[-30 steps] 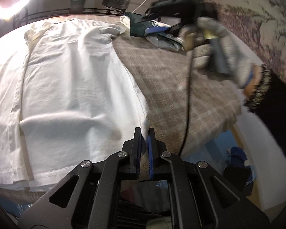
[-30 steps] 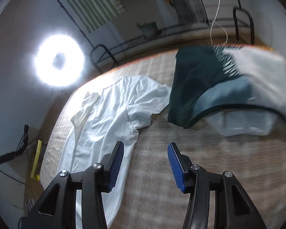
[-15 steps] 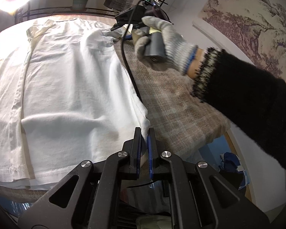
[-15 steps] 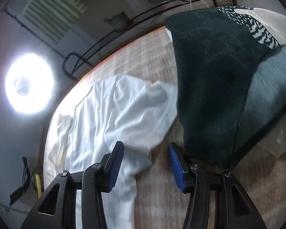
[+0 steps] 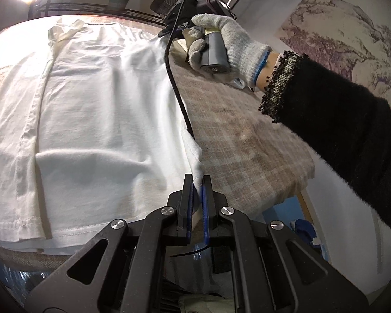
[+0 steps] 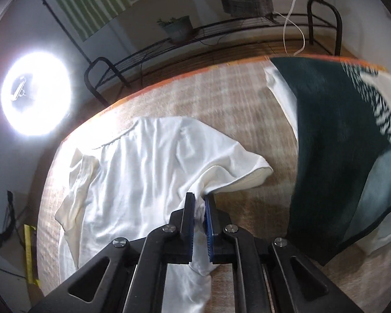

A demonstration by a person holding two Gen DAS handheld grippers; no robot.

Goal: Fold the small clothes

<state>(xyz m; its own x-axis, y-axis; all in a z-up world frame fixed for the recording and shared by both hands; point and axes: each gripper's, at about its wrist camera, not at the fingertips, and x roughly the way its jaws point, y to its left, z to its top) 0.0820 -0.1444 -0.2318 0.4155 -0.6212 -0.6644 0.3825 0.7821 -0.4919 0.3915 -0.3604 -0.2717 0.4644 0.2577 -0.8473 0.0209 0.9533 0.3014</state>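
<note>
A white T-shirt (image 5: 96, 109) lies spread flat on a beige checked table cover (image 5: 242, 135). My left gripper (image 5: 197, 182) is shut on the shirt's near right hem corner. In the right wrist view the same white T-shirt (image 6: 143, 172) shows its collar and sleeves, and my right gripper (image 6: 199, 200) is shut on the fabric at the armpit below the right sleeve (image 6: 237, 167). The left wrist view shows that right gripper held by a gloved hand (image 5: 221, 44) at the shirt's far right side, with its fingertips hidden behind the hand.
A pile of dark green and white clothes (image 6: 336, 140) lies to the right of the shirt. A black cable (image 5: 179, 99) hangs from the right gripper over the shirt's edge. A ring light (image 6: 36, 94) glares at left, and a black metal rack (image 6: 221, 34) stands behind the table.
The right gripper moved left from the green clothes to the shirt's right armpit and shut on the fabric there. The left gripper kept its hold on the hem corner.
</note>
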